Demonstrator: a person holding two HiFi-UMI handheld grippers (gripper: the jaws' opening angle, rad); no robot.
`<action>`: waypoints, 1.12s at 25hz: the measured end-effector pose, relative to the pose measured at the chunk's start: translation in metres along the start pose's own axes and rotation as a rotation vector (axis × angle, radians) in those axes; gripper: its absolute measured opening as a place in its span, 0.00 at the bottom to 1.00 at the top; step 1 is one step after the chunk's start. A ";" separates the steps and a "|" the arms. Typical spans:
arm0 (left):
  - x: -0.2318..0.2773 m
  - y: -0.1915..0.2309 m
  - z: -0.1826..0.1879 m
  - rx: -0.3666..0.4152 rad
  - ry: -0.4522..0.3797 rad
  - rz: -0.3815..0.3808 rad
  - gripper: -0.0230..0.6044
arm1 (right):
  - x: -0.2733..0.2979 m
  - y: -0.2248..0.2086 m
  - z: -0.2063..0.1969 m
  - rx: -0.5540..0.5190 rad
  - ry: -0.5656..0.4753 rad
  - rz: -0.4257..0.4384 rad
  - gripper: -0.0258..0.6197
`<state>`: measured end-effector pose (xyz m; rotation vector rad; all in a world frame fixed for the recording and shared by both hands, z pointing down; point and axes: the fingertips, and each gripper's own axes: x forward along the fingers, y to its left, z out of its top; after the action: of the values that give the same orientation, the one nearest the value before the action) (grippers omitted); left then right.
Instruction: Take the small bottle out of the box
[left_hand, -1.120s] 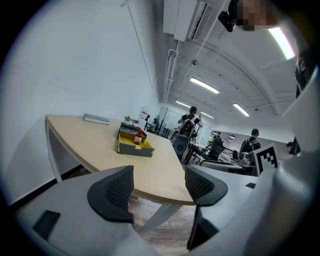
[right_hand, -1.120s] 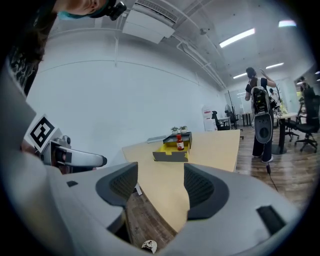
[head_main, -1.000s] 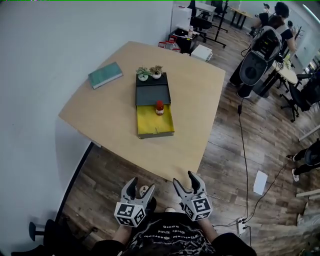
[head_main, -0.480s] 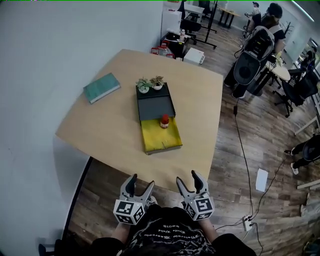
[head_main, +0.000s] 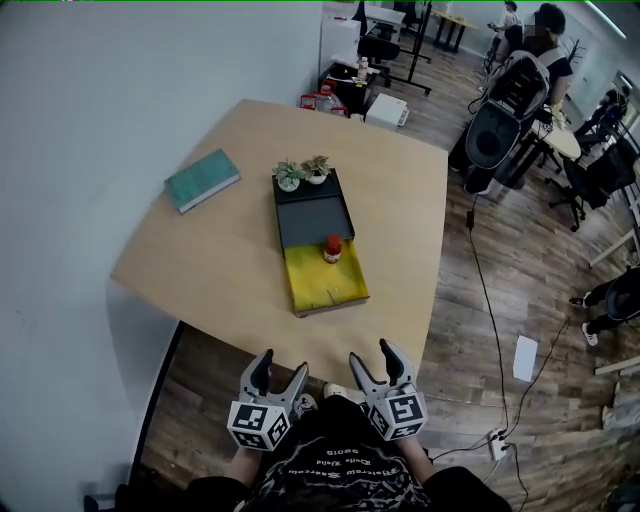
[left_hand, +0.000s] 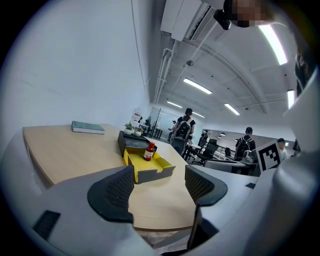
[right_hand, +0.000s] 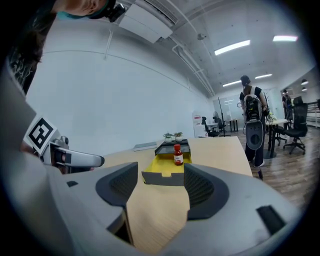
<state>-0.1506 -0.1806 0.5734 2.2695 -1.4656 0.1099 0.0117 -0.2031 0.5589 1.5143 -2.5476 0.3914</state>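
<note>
Head view, bottom centre: left gripper (head_main: 281, 366) and right gripper (head_main: 370, 355) side by side, just below the near edge of the light wooden bench (head_main: 220, 250), over the brown plank floor (head_main: 470, 330). Both aimed up-frame at the bench, touching nothing.

Left gripper view: left gripper (left_hand: 157, 185) with dark ribbed jaws spread wide, nothing between them but bench top seen beyond. Right gripper view: right gripper (right_hand: 160, 187) likewise spread, empty, with the bench edge running through the gap.

Middle of the bench in head view: long box with yellow inner tray and dark grey cover (head_main: 318, 275). Yellow tray end toward the bottom of the frame, grey cover toward the top.

Small bottle with red cap and red label (head_main: 332, 248) upright inside the yellow tray, at its upper right corner, close against the edge of the grey cover; contact with the cover not clear. Well apart from both grippers. Same small bottle (left_hand: 148, 151) at frame centre above the jaws in the left gripper view, and (right_hand: 178, 154) centred above the jaw gap in the right gripper view, standing in the tray behind the low grey front wall of the box (right_hand: 162, 177).

Two small green potted plants (head_main: 302, 172) on the top end of the grey cover. Teal hardcover book (head_main: 203, 180) flat on the bench, upper left of the box, well apart.
</note>
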 end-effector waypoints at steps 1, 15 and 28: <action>0.003 0.000 0.001 -0.001 0.001 0.000 0.56 | 0.002 0.000 0.002 -0.004 0.000 0.006 0.50; 0.016 0.004 0.018 -0.014 -0.026 0.052 0.56 | 0.036 -0.012 0.042 -0.055 -0.014 0.074 0.50; 0.025 0.006 0.024 0.000 -0.020 0.050 0.56 | 0.095 -0.012 0.075 -0.145 0.025 0.189 0.50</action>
<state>-0.1491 -0.2138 0.5613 2.2406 -1.5321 0.1024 -0.0226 -0.3106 0.5134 1.2172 -2.6442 0.2390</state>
